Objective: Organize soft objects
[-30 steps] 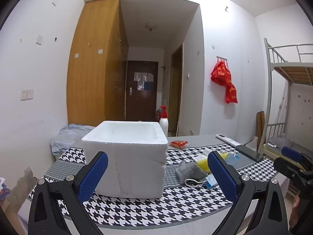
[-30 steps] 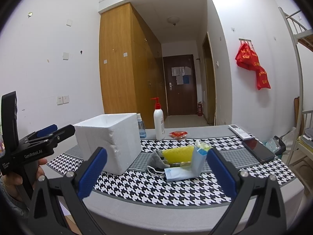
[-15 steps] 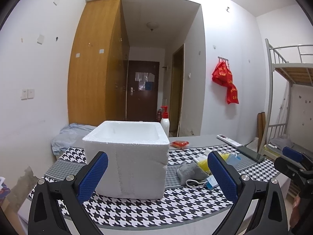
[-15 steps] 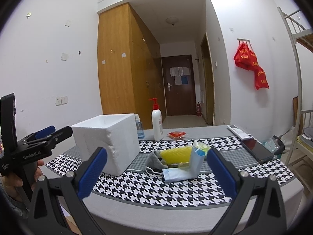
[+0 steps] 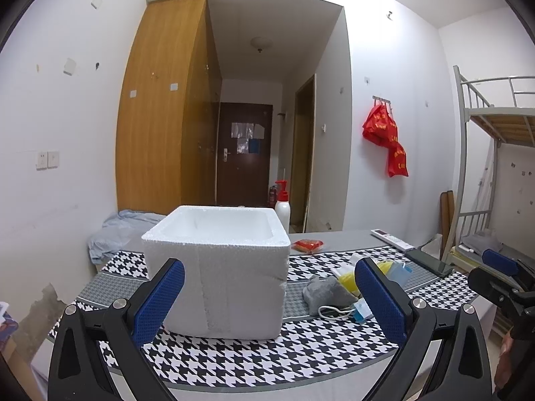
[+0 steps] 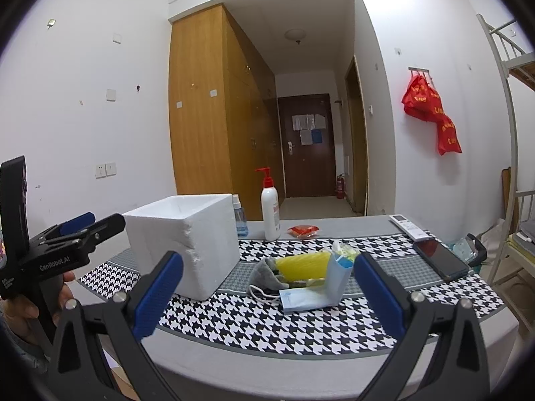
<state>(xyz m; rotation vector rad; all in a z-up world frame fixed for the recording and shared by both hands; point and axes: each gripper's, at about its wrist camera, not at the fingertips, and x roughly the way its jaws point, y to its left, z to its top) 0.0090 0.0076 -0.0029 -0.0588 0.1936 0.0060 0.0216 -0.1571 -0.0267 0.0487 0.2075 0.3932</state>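
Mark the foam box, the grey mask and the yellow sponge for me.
foam box (image 5: 230, 287): left wrist view, on its front wall.
grey mask (image 6: 265, 275): right wrist view, on the grey fabric.
yellow sponge (image 6: 302, 266): right wrist view, on its broad yellow face.

On the table (image 6: 334, 361), the foam box (image 6: 187, 244) stands to the left, with a pile of soft objects (image 6: 301, 277) just beside it on the right. Behind the box stand a spray bottle (image 6: 239, 215) and a pump bottle (image 6: 270, 207), with a snack packet (image 6: 303, 230) to their right. Farther right, a remote control (image 6: 408, 225) lies behind a phone (image 6: 439, 259).
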